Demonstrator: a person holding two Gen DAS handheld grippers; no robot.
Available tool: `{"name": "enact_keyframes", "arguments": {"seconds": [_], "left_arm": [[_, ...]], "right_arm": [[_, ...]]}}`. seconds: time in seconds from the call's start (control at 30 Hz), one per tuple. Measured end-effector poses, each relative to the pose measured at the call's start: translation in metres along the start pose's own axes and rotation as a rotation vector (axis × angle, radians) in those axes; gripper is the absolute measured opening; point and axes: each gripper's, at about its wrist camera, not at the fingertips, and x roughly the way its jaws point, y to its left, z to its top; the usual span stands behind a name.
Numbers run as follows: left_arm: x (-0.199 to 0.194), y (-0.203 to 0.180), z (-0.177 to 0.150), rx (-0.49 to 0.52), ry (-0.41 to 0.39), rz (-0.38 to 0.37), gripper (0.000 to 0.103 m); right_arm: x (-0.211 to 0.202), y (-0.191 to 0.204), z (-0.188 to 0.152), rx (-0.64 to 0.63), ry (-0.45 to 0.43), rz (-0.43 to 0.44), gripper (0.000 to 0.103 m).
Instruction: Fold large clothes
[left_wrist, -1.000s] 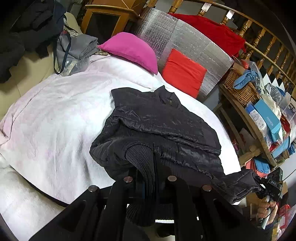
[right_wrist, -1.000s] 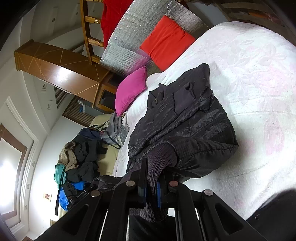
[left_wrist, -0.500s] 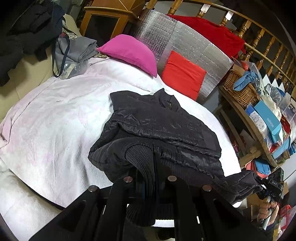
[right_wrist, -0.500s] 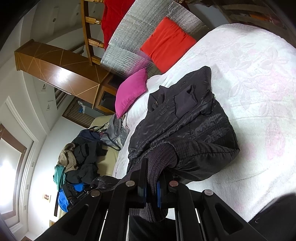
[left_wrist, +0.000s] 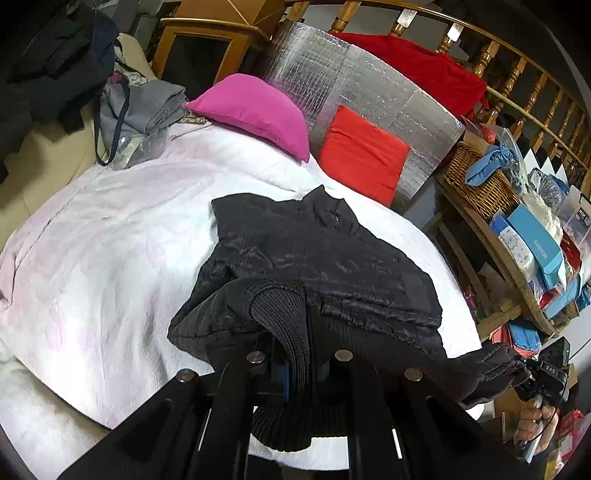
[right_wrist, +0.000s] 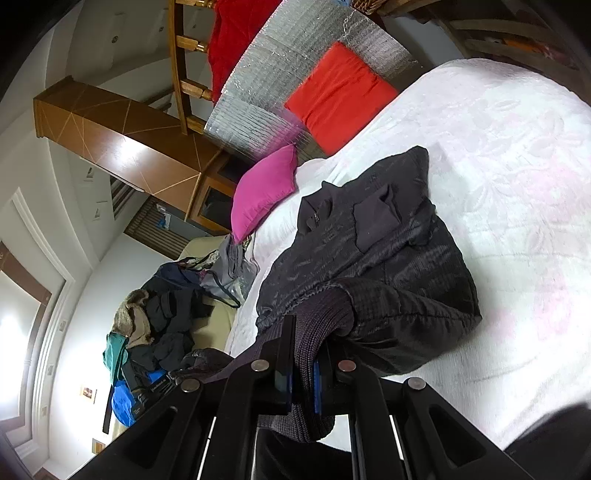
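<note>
Nearest the left wrist camera, the left hand-held gripper (left_wrist: 300, 363) is clamped narrow on the ribbed knit hem of the black jacket (left_wrist: 314, 254); the rib drapes over and between its two fingers and hangs below them, hiding the fingertips. In the right wrist view the right hand-held gripper (right_wrist: 301, 363) pinches another stretch of the same ribbed hem in the same way, with blue pads (right_wrist: 316, 384) just showing either side of the cloth.

From both grips the jacket runs away across the bed (left_wrist: 92, 258), its long axis going from the hem at the near edge to the collar (left_wrist: 332, 210) at the far end, which points toward the pillows. The hem end is lifted and folded up off the cover, while the upper body lies flat. One sleeve (left_wrist: 491, 373) trails off to the right over the bed's edge, where the other gripper's body and the person's hand (left_wrist: 535, 424) are partly cut off by the frame.

Beyond the collar lie a pink pillow (left_wrist: 255, 110) and a red cushion (left_wrist: 364, 155), the latter leaning on a silver quilted panel (left_wrist: 369, 92). At the far left, a pile of dark clothes (left_wrist: 48, 62) is too dim to sort out.
</note>
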Motion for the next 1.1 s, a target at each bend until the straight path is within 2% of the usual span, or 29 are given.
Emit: {"name": "enact_keyframes", "arguments": {"seconds": [0.5, 1.1], "left_arm": [[0.020, 0.003, 0.026, -0.024, -0.008, -0.002, 0.008], [0.026, 0.006, 0.053, -0.049, -0.044, -0.006, 0.008]], "right_arm": [[0.020, 0.009, 0.032, -0.039, 0.000, -0.009, 0.008], [0.041, 0.027, 0.072, -0.089, -0.030, -0.032, 0.008]]}}
